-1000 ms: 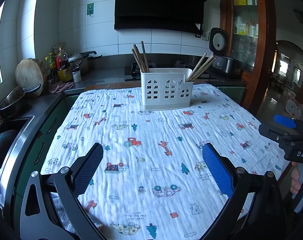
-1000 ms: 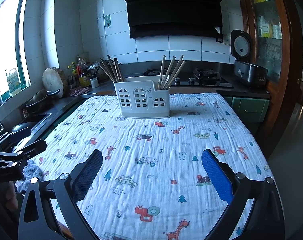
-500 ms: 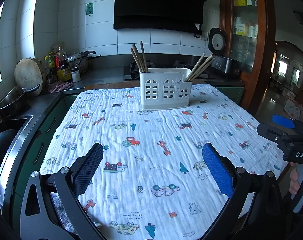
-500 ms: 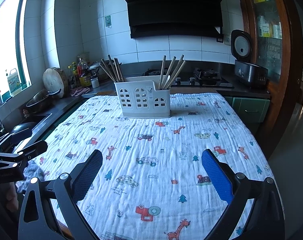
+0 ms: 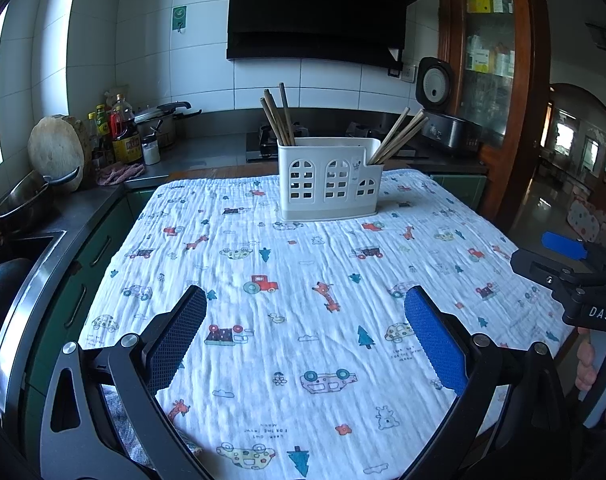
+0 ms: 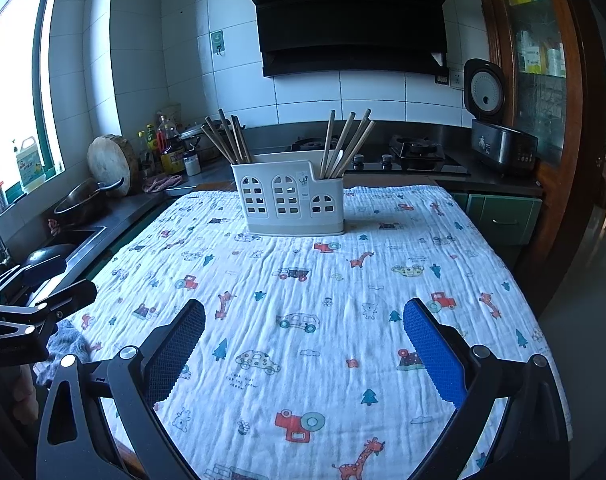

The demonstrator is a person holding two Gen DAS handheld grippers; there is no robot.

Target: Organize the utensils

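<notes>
A white plastic utensil caddy stands at the far side of the table, on a white cloth printed with cars and animals. Brown chopsticks stand in its left compartment and in its right compartment. My left gripper is open and empty, near the table's front edge. My right gripper is open and empty too. Each gripper shows at the edge of the other's view: the right one, the left one.
A dark counter along the left holds a sink, a pan, a round wooden board and bottles. A stove and a rice cooker stand behind the table. A wooden cabinet is at the right.
Nearly nothing. The left view has shifted a touch, so the caddy sits slightly left and lower. Both grippers stay open.
</notes>
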